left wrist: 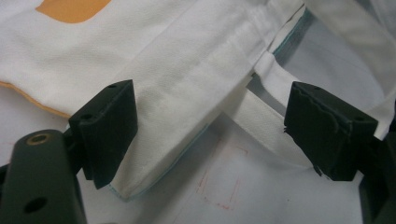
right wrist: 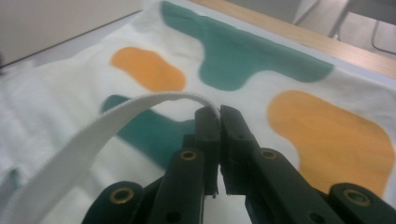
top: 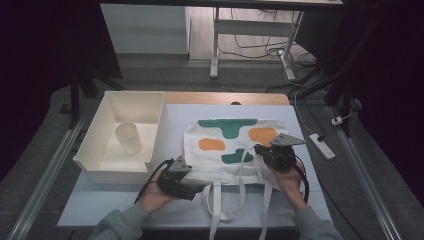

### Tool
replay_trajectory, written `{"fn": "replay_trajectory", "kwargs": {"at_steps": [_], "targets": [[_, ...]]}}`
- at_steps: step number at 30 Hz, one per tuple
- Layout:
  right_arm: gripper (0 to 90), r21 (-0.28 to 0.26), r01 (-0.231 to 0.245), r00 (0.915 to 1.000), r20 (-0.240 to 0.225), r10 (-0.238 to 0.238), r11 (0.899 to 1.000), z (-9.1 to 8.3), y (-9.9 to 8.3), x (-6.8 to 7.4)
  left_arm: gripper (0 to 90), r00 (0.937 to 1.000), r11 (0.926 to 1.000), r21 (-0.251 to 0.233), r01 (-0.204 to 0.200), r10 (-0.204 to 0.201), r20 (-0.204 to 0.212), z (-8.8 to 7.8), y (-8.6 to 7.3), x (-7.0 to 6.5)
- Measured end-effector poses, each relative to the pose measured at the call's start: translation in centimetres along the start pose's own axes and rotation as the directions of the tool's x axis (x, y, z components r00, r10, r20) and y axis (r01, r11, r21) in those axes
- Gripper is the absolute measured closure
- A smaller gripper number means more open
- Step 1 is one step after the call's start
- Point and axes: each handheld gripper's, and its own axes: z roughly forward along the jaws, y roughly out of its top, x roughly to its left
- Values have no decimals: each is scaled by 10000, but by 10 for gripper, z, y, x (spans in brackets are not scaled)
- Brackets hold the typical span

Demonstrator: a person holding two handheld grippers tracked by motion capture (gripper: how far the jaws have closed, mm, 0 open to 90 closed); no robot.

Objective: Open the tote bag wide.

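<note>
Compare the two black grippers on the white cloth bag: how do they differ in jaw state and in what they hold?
The left gripper has its jaws wide apart around the folded edge of the white cloth bag, not pinching it; the right gripper is shut on the white strap. The left gripper lies low at the bag's mouth; the right gripper lifts the strap above the bag. Both are black and hand-held.

The bag [top: 235, 145] lies in the middle of the table [top: 100, 205]. The bin [top: 107, 162] stands left of it, with a cup [top: 129, 138] inside.
</note>
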Motion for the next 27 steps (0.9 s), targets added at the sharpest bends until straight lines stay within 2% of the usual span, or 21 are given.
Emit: {"fn": "replay_trajectory", "kwargs": {"at_steps": [3, 4, 5, 7, 13, 17, 21, 27], "targets": [[860, 218, 38, 9998, 197, -43, 9998, 7, -1, -6, 175, 10000, 10000, -20, 49, -49, -9, -1, -1, 1], [860, 555, -134, 9997, 221, 121, 9984, 14, -4, -11, 175, 10000, 10000, -3, 63, -63, -16, 0, -1, 1], [860, 555, -134, 9997, 221, 121, 9984, 14, -4, -11, 175, 10000, 10000, 38, 35, -35, -15, 0, -1, 2], [860, 1170, -92, 9991, 430, 41, 9931, 21, -9, -17, 175, 10000, 10000, 47, 61, -61, -28, 0, -1, 2], [847, 1560, -450, 9985, 370, 397, 9867, 23, -18, -26, 176, 10000, 10000, 58, 38, -38, -36, 0, -1, 1], [825, 1495, -433, 9973, 653, 338, 9878, 15, -19, -29, 176, 10000, 10000, 34, 49, -49, -34, 0, -2, 1], [816, 1165, -897, 9923, 960, 787, 9891, -5, -20, -42, 176, 10000, 10000, 26, 41, -41, -37, -1, -2, 1], [811, 1366, -1258, 9886, 996, 1128, 9826, -12, -27, -49, 175, 10000, 10000, 47, 22, -22, -56, 0, -2, 1]]}}
